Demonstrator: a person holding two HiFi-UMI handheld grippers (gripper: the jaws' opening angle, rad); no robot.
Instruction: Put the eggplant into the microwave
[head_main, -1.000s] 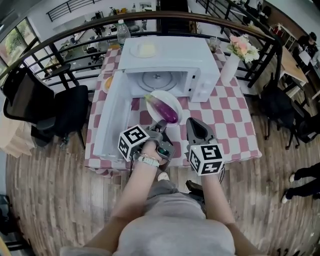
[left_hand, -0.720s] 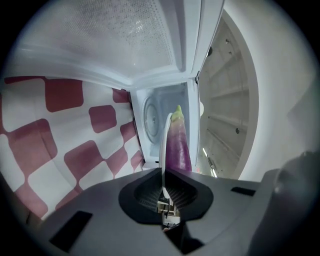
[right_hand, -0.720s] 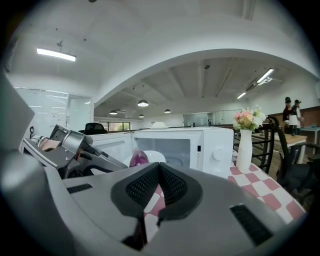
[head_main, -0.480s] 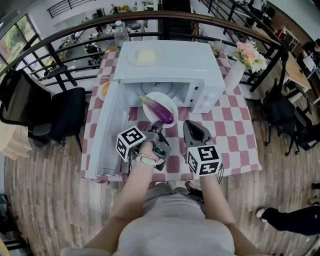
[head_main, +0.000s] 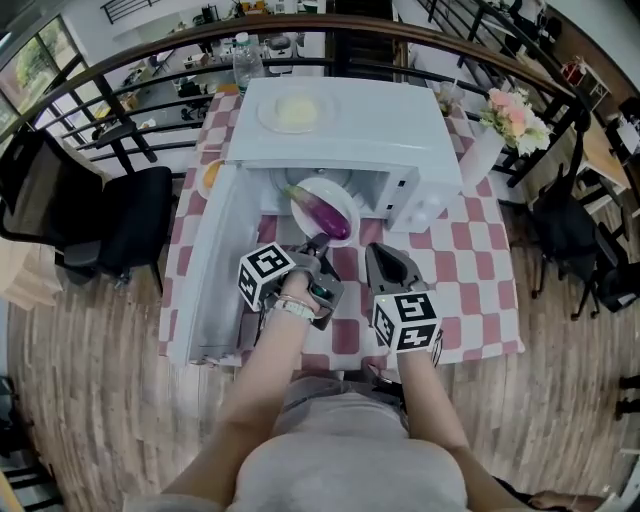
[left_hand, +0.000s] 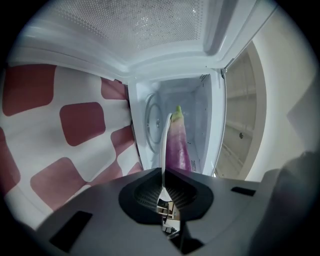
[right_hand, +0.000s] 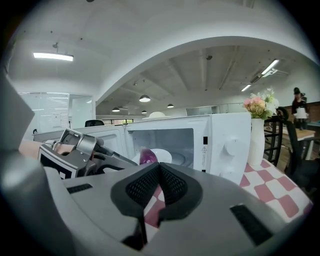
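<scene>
Left gripper: pinching rim of round white plate.
Right gripper: pressed together, empty.
Risk: a tilt likely rolls the long purple eggplant off short of the white box microwave.

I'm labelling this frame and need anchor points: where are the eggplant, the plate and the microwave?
eggplant (head_main: 324, 213), head view, middle of its purple body.
plate (head_main: 340, 196), head view, bare white part right of the eggplant.
microwave (head_main: 385, 125), head view, bare top panel.
</scene>
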